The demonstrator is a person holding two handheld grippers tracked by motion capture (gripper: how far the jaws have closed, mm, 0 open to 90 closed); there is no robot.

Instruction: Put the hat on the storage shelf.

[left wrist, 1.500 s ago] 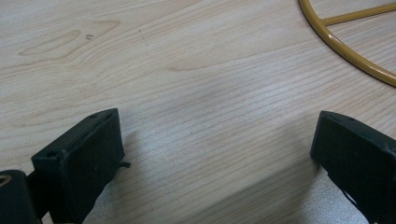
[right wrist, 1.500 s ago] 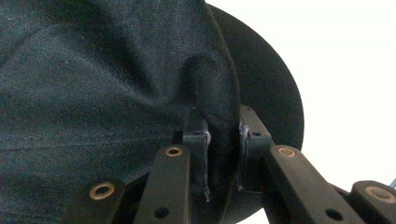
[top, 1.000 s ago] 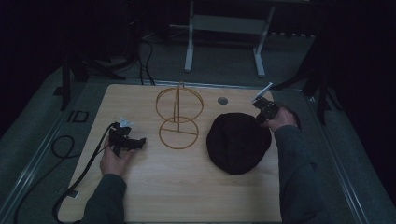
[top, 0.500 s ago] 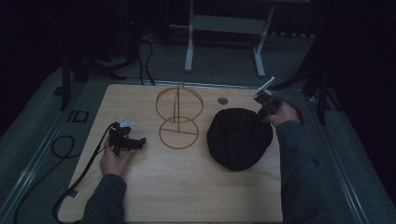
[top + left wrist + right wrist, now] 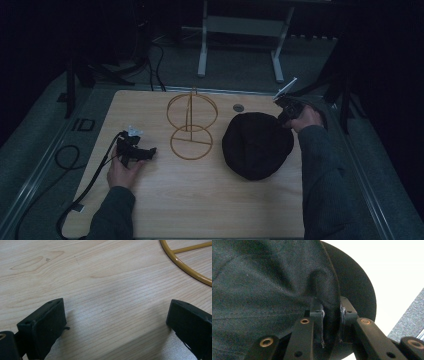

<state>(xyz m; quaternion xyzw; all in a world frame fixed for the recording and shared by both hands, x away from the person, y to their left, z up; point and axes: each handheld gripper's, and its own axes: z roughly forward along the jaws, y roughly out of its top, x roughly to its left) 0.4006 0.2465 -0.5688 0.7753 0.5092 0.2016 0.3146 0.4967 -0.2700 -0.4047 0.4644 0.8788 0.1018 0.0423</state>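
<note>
Black hat higher than before, its edge pinched between right hand-held gripper jaws.

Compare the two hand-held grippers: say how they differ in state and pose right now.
The left hand-held gripper has its jaws wide apart over bare light wooden table, holding nothing; the right hand-held gripper is clamped on a fold of the black fabric hat. The left one lies low near the gold wire stand; the right one sits at the hat's far edge. Both have black jaws.

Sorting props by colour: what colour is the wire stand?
Golden yellow; the wire stand shows best in the high view.
</note>
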